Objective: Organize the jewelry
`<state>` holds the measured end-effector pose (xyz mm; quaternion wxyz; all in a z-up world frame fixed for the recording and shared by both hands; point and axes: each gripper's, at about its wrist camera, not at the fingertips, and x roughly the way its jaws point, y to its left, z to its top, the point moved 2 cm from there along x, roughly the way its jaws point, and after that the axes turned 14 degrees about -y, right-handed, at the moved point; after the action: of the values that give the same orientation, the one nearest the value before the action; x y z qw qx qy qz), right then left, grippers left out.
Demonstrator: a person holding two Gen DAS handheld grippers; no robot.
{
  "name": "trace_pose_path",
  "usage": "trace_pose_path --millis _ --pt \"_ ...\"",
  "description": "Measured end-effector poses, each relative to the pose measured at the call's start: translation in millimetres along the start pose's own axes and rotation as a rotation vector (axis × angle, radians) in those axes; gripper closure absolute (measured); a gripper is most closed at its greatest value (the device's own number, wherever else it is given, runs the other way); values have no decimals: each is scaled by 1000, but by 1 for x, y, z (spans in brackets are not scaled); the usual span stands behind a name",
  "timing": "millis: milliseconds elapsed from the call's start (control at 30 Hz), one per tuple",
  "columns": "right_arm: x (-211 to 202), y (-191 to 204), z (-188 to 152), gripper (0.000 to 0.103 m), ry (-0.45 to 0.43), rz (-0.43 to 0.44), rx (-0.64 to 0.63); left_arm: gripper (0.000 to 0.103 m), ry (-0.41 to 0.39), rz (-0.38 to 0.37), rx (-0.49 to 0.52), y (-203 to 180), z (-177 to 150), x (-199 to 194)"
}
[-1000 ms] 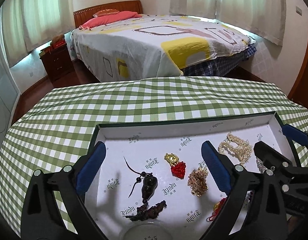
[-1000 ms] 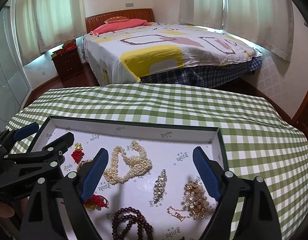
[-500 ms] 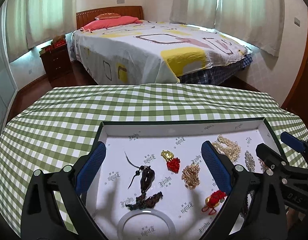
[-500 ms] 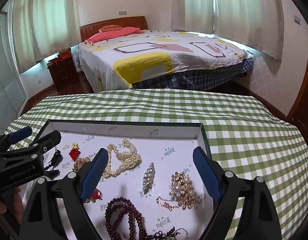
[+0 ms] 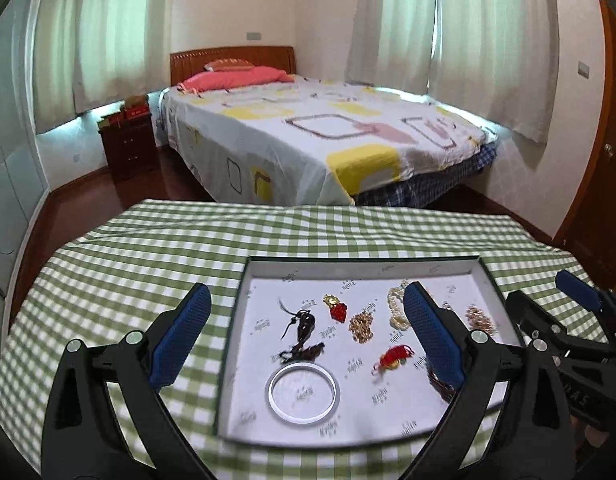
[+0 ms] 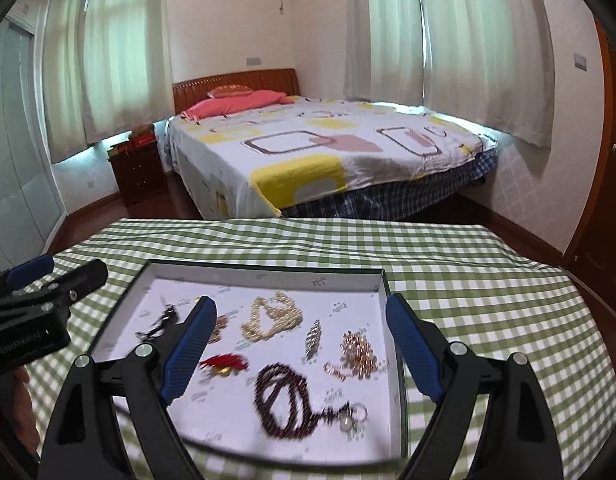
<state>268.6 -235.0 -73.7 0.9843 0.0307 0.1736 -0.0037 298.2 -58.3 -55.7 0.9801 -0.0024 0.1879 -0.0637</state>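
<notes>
We hold both hand-held grippers, left (image 5: 305, 336) and right (image 6: 297, 346), open and empty above the tray (image 6: 263, 273); a careless dip may tangle the seemingly loose bead strand (image 6: 281, 402) near its front wall.

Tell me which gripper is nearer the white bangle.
Left. The left gripper hangs right above the white bangle; the right gripper is over the tray's other side.

A patterned bed (image 5: 320, 148) with wooden headboard (image 5: 231, 58) stands under white curtains (image 6: 480, 44), beside a dark nightstand (image 5: 127, 148).

free: checked cloth (image 6: 488, 280) right of tray (image 6: 392, 320) | blocked: tray floor (jewelry (image 6: 281, 396) scattered)
</notes>
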Motion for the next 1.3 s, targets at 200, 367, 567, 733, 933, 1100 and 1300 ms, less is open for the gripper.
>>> trace_pose_path --millis 200,367,567,733,933,1100,1300 --pt "-61 6 8 19 -53 9 -9 5 -55 27 -5 9 9 -63" --pt "-108 11 13 19 -94 20 -17 5 -70 29 -20 13 8 -116" --pt "-154 19 18 19 -136 42 -24 5 -118 42 -18 18 8 -170" --pt "-185 24 22 19 -171 54 -30 5 -149 45 -27 21 12 -207" --pt "-218 27 27 18 -219 50 -30 4 -182 52 -34 25 13 -240" --pt "-232 29 28 18 -244 51 -35 4 -206 64 -37 29 12 -258" --pt "-241 31 28 18 -259 53 -38 4 -213 72 -42 33 9 -268"
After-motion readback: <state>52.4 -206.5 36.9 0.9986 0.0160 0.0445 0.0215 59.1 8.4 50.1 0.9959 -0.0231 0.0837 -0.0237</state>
